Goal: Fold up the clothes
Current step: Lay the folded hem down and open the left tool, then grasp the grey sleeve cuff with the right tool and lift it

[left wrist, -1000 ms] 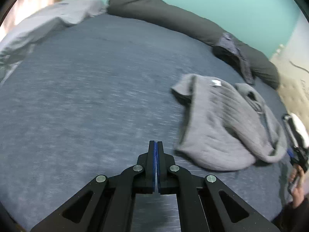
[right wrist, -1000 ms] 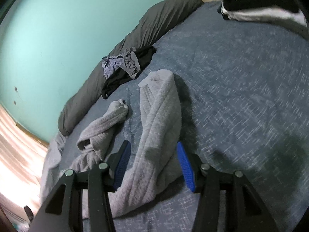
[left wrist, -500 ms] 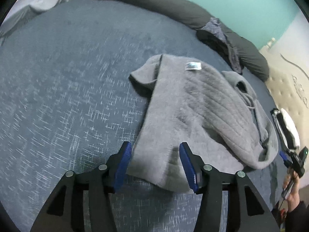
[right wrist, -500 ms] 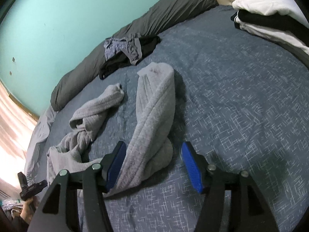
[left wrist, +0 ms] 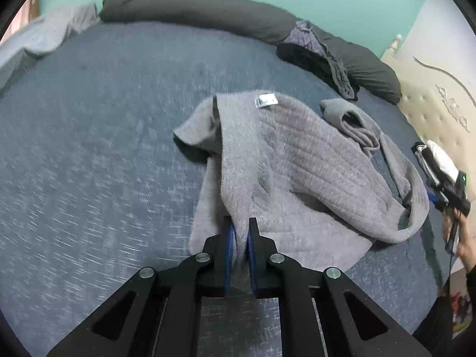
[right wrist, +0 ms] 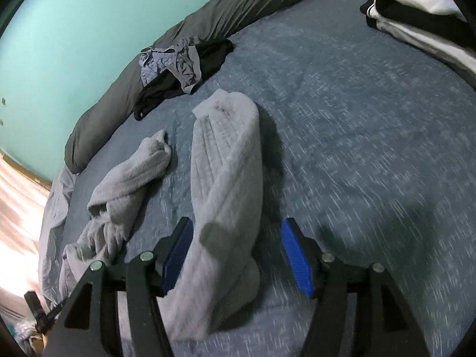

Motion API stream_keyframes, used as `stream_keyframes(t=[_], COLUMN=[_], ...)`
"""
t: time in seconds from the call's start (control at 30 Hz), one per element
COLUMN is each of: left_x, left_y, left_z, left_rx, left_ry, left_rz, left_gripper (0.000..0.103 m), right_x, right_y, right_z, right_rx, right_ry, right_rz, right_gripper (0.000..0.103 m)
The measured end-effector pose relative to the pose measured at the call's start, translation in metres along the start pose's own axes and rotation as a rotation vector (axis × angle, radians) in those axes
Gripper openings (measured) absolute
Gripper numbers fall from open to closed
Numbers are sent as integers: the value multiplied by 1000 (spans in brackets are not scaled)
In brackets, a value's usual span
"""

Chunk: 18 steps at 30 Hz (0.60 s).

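Observation:
A grey knit sweater [left wrist: 297, 160] lies crumpled on the blue-grey bed cover [left wrist: 89, 148], with its white label facing up. My left gripper [left wrist: 239, 223] is at the sweater's near edge; its jaws are closing and the blue pads pinch a ridge of the knit. In the right wrist view the sweater [right wrist: 226, 163] shows as a long rolled fold and a twisted sleeve. My right gripper [right wrist: 238, 226] straddles the near end of that fold. Its jaws are opening, the fabric lies between them, and the right pad stands clear of it. The right gripper [left wrist: 446, 178] also shows at the left view's right edge, in a person's hand.
A dark grey bolster [left wrist: 193, 3] runs along the teal wall. Purple and black clothes [right wrist: 178, 65] lie heaped against it. Folded white and black clothes [right wrist: 416, 9] sit at the far right. A cream padded headboard [left wrist: 440, 110] bounds the bed, and a pale sheet [left wrist: 44, 35] lies at the far left.
My left gripper went from shut over bare cover to open astride the sweater's edge, then closed on it. My right gripper's jaws spread wider around the rolled fold.

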<state>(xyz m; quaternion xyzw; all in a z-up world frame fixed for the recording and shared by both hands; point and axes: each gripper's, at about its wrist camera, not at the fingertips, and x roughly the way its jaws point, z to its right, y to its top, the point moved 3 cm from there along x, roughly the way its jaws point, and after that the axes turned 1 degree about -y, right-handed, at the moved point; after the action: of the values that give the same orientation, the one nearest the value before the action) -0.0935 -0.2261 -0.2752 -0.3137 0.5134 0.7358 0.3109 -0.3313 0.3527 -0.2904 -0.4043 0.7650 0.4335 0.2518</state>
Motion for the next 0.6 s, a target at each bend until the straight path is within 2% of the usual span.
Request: stream_keyframes(t=[0.03, 0.17, 0.2, 0.23, 0.27, 0.33, 0.4, 0.6], left_x=[-5, -20, -22, -24, -21, -25, -30, -54], left_y=[0, -2, -2, -2, 1, 0, 1, 6], left_z=[0, 0, 0, 1, 1, -2, -3, -6], left_rx=[3, 26, 30, 30, 26, 19, 16, 11], left_ry=[-2, 8, 10, 14, 14, 19, 25, 43], left_rz=[-2, -3, -3, -4, -6, 1, 10, 39], left_gripper=[9, 9, 9, 9, 9, 9, 9, 9], right_x=[5, 27, 29, 29, 26, 18, -1, -71], right_y=[4, 13, 14, 14, 14, 15, 20, 46], right_z=[-1, -3, -2, -3, -5, -9, -14, -21], right_rx=[1, -6, -3, -2, -10, -29, -62, -120], right_ry=[-1, -37, -36, -25, -18, -4, 7, 30], right_rz=[-11, -65, -67, -65, -59, -42, -1, 131], right_gripper=[67, 66, 50, 29, 25, 8, 4, 3])
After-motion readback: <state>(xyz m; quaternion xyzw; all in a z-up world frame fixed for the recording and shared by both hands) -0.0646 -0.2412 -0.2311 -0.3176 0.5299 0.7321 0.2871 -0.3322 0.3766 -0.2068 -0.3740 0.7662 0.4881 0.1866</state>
